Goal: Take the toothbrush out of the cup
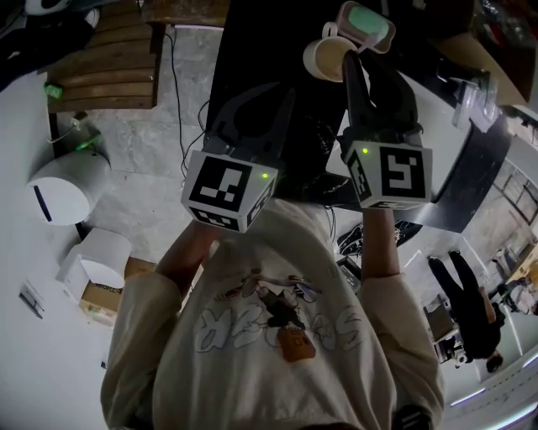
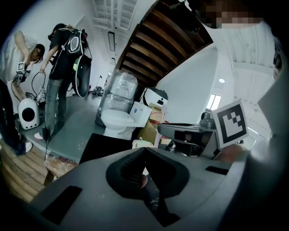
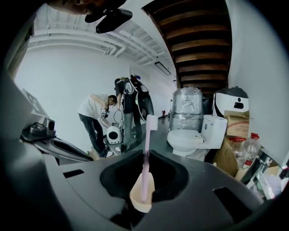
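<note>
A pink toothbrush (image 3: 146, 158) stands upright in a small cream cup (image 3: 138, 199), bristle head at the top. My right gripper (image 3: 146, 155) is shut on that cup, which sits between its two jaws. In the head view the right gripper (image 1: 349, 65) holds the cup (image 1: 324, 57) up over the black table (image 1: 252, 50); the toothbrush cannot be made out there. My left gripper (image 1: 250, 105) hovers beside it on the left, apart from the cup. In the left gripper view its jaws (image 2: 145, 151) meet at the tips with nothing between them.
A pink-rimmed container with a pale green inside (image 1: 367, 23) lies just beyond the cup. Wooden steps (image 1: 109, 59) rise at the far left. A white toilet (image 3: 189, 135), a wrapped bundle and cardboard boxes stand ahead. Two people (image 3: 113, 117) work in the background.
</note>
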`<control>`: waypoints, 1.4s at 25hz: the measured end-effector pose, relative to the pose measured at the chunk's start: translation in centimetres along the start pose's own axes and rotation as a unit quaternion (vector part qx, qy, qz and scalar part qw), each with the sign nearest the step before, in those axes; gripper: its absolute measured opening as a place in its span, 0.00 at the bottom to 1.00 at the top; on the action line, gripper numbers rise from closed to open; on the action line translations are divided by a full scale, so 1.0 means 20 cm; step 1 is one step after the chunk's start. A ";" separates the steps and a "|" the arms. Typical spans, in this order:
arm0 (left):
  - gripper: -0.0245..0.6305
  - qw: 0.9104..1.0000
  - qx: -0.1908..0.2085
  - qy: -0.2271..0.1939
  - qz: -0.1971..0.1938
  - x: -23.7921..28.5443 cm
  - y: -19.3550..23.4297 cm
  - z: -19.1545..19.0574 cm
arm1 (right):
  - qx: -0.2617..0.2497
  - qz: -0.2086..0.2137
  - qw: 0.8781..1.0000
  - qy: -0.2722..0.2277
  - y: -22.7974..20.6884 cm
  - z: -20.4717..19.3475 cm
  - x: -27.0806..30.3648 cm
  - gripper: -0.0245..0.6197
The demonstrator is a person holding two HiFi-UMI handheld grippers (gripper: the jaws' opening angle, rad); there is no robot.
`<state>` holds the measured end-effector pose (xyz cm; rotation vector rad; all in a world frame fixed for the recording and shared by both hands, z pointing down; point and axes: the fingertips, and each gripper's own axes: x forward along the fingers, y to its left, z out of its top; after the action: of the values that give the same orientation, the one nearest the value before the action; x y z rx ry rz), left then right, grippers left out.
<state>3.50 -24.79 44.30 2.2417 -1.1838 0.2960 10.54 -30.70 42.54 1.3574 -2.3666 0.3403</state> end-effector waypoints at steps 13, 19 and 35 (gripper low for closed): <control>0.06 1.000 0.016 -0.003 -0.017 -0.18 -0.10 0.00 | 0.016 -0.046 0.997 -0.065 0.05 0.17 -0.27 0.13; 0.06 0.999 0.022 -0.012 -0.020 -0.26 -0.12 0.01 | 0.026 -0.067 0.992 -0.099 0.07 0.23 -0.40 0.13; 0.06 0.998 0.035 -0.032 -0.030 -0.53 -0.19 0.01 | 0.017 -0.076 0.992 -0.103 0.27 0.19 -0.67 0.13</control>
<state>0.50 -16.07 37.92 2.3582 -1.1527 0.2471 11.24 -19.13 33.07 1.6494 -2.4089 0.2076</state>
